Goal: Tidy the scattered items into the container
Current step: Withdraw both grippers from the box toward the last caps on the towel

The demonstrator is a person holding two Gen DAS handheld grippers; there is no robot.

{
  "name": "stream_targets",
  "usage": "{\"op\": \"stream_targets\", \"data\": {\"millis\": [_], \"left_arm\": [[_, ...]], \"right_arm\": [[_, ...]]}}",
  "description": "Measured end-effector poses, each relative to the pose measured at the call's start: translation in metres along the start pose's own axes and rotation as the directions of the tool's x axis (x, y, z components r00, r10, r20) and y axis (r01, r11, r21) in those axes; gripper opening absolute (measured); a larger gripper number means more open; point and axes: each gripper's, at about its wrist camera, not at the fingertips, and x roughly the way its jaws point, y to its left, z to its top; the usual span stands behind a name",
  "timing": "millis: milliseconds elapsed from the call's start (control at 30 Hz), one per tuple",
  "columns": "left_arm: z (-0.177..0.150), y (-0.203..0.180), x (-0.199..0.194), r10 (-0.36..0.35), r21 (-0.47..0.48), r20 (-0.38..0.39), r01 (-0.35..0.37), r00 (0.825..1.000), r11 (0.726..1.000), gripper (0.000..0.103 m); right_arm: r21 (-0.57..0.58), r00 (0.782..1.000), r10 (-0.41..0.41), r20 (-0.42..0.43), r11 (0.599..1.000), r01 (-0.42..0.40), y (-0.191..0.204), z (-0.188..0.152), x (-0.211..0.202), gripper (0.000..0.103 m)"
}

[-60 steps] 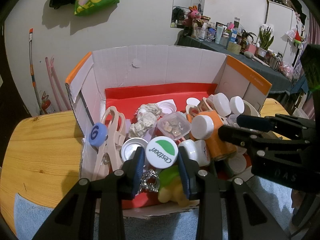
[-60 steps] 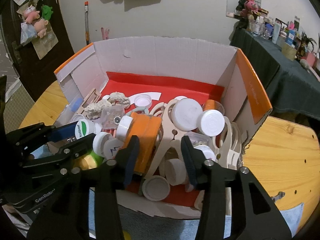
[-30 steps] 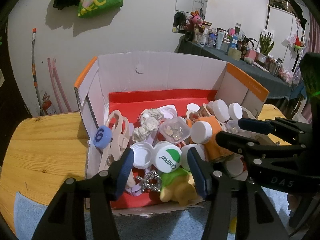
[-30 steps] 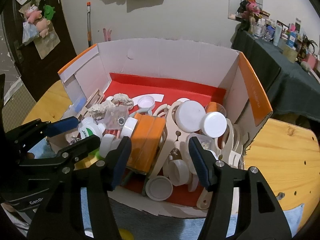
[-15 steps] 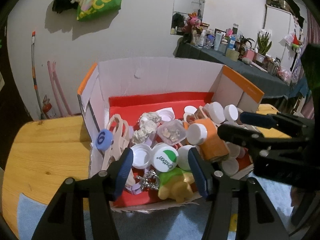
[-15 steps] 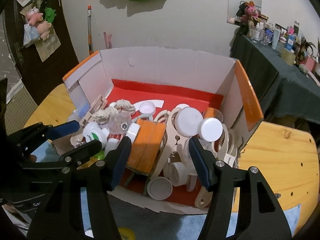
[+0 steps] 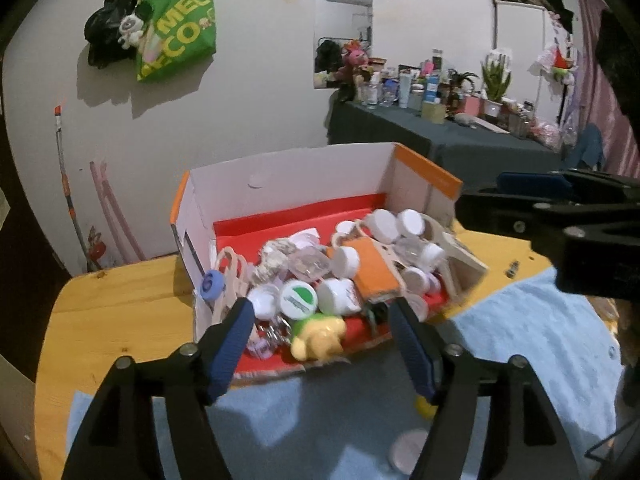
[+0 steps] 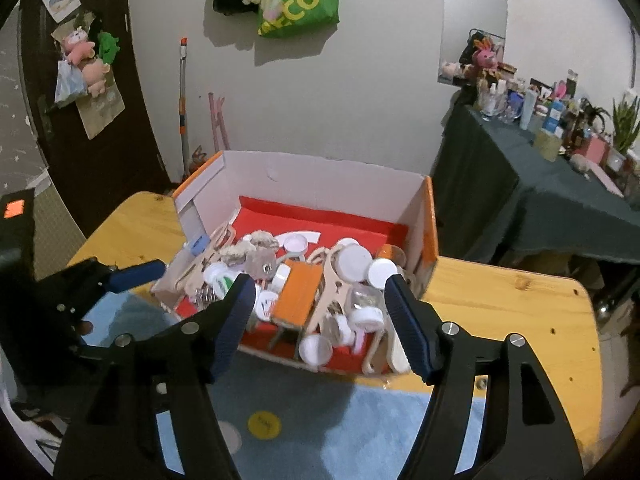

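The wooden table point(image 8: 516, 312) is carrying a blue mat point(image 7: 532, 344) and the cardboard box point(image 8: 320, 172), which is sitting at the mat's far edge, within easy reach. The box is brimming with white caps point(image 8: 354, 258), wooden clips and an orange block point(image 8: 298, 294). The left gripper point(image 7: 320, 344) and right gripper point(image 8: 320, 324) are hovering before it, jaws opening, nothing between them. 1 yellow disc point(image 8: 264, 425) is lying loose on the mat.
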Motion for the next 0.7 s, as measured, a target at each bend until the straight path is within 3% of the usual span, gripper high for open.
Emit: {"op": "stream_targets", "data": {"millis": [233,433,700], "left_arm": [[-0.038,-0.008,-0.024,-0.056,0.019,-0.029,0.056,0.998,0.998,0.075],[-0.069,-0.018,-0.024,-0.091,0.059,-0.071,0.096,0.993,0.994,0.075],[-0.094,-0.025,-0.013,-0.196,0.048,-0.117,0.203,0.974,0.978,0.075]], "right_arm": [[-0.008,0.999,-0.012,-0.053,1.000,0.012,0.008,-0.029,-0.005,0.066],[-0.004,0.991,-0.004,-0.132,1.000,0.003,0.019,-0.060,0.015,0.066],[-0.007,0.979,0.003,-0.203,1.000,-0.005,0.034,-0.086,0.038,0.066]]}}
